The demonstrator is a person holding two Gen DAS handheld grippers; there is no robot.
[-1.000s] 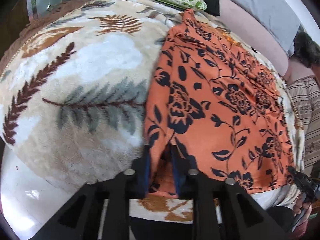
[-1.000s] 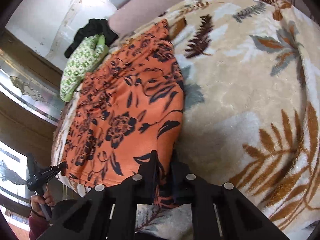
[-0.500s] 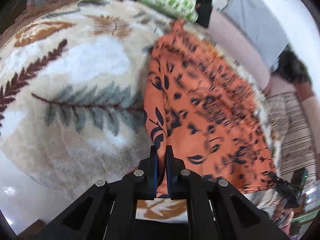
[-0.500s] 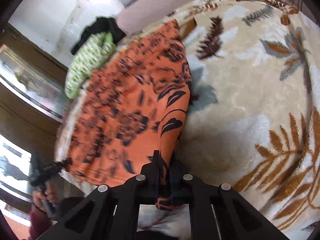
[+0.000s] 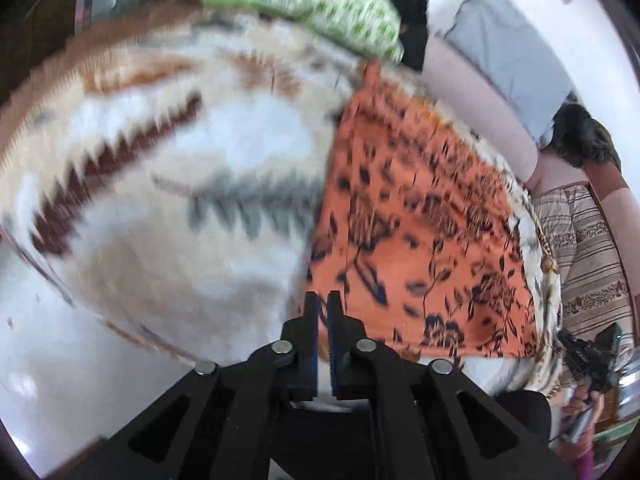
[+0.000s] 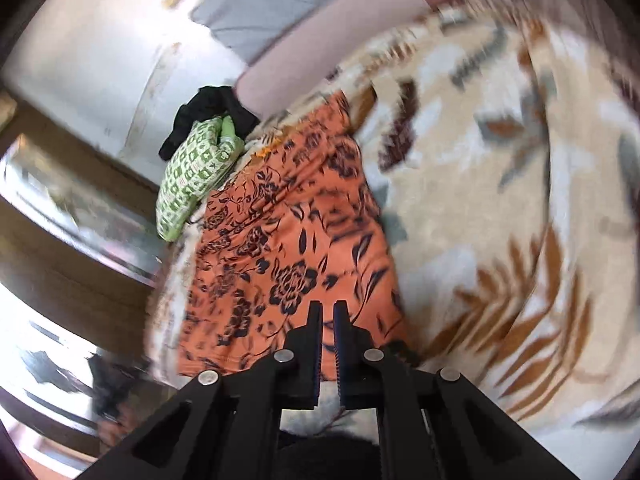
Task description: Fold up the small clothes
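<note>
The biggest thing is the fluffy blanket point(image 5: 160, 200). It is cream, with brown, grey and orange leaves on it, and it covers the whole bed.

The orange cloth point(image 5: 420, 220) with dark flowers lies on top of the blanket. From my left side it is on the right part of the bed. From my right side it is on the left part. It lies mostly flat and runs from the near edge of the bed up to the far end.

Behind the bed there is a long pink cushion point(image 5: 472, 92), with a grey pillow point(image 5: 500, 40) leaning above it.

A green and white pillow point(image 6: 192, 176) sits at the far end of the bed, just beside the top of the orange cloth. Some black clothes point(image 6: 208, 108) are bunched up right behind it.

My left tongs point(image 5: 323, 300) are pressed together, with only a thin slit between them. They pinch the near corner of the orange cloth, where its edge meets the blanket. This picture is blurry.

My right tongs point(image 6: 327, 308) are pressed together too. They pinch the other near corner of the orange cloth, and I can see orange in the slit.

In the left view, my right hand point(image 5: 580, 404) is small and far off at the right edge.
</note>
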